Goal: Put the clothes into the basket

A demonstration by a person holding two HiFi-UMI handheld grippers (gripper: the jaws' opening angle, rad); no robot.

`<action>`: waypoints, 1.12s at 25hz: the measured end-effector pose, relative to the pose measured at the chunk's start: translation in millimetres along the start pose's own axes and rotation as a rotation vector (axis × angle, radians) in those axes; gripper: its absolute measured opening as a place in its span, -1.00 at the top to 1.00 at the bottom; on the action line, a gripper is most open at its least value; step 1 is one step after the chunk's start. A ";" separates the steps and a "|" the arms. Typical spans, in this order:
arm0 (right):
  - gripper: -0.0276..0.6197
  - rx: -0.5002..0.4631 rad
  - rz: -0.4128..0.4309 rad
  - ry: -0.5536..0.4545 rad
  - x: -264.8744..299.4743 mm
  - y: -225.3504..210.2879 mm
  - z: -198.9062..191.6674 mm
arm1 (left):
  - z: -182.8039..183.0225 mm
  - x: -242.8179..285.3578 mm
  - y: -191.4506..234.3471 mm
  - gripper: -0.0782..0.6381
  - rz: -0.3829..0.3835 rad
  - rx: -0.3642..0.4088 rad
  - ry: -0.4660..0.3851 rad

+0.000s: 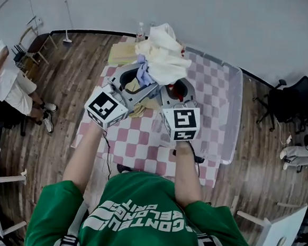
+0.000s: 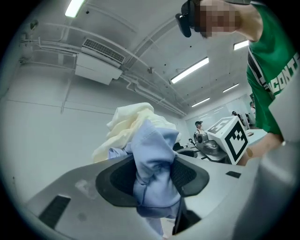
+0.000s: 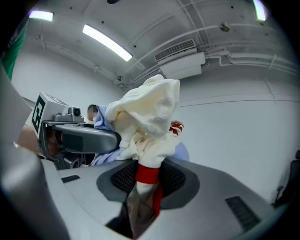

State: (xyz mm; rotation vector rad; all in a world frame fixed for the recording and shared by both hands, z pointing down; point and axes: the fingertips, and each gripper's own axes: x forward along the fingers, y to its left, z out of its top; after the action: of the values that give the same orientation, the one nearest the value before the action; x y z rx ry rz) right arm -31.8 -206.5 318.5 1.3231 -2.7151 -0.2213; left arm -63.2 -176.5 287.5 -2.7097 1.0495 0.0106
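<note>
Over the checkered table (image 1: 141, 145), both held level, left claw (image 2: 154, 177) grips blue cloth (image 2: 152, 150), right claw (image 3: 147, 179) grips cream garment (image 3: 150, 110).

clothes bundle held up in the air above the table (image 1: 142, 140), bunched. cream garment (image 1: 164, 54) on top, crumpled, w/ red band (image 3: 147, 172) at the pinch point, clamped btwn right gripper (image 3: 147, 178) jaws. light blue garment (image 2: 154, 159) beside it, wadded, clamped btwn left gripper (image 2: 152, 177) jaws. both garments touch. yellowish cloth (image 1: 122, 52) lies flat at table's far end. basket (image 1: 233, 115): clear plastic, along table's right side, well apart from bundle.
</note>
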 end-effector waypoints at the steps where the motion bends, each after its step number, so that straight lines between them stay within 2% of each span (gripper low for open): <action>1: 0.53 0.001 -0.025 -0.006 -7.7 -14.6 2.2 | 5.3 13.3 -7.0 0.23 -0.023 0.006 -0.009; 6: 0.53 0.021 -0.142 -0.015 -46.1 -81.2 -1.9 | 16.6 74.9 -46.0 0.23 -0.133 0.031 -0.029; 14: 0.53 0.034 -0.256 0.033 -101.4 -156.4 -33.2 | 6.8 149.4 -104.0 0.23 -0.237 0.004 -0.033; 21: 0.53 0.055 -0.269 0.121 -120.7 -192.0 -70.4 | -20.6 188.8 -130.7 0.23 -0.237 -0.042 0.011; 28: 0.53 0.102 -0.206 0.223 -126.6 -206.4 -126.6 | -69.6 210.9 -150.2 0.23 -0.208 -0.102 0.105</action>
State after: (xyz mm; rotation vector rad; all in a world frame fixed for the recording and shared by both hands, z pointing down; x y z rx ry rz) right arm 226.2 -242.5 401.0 1.5532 -2.4360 0.0472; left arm 187.9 -224.3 368.2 -2.9270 0.8081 -0.1179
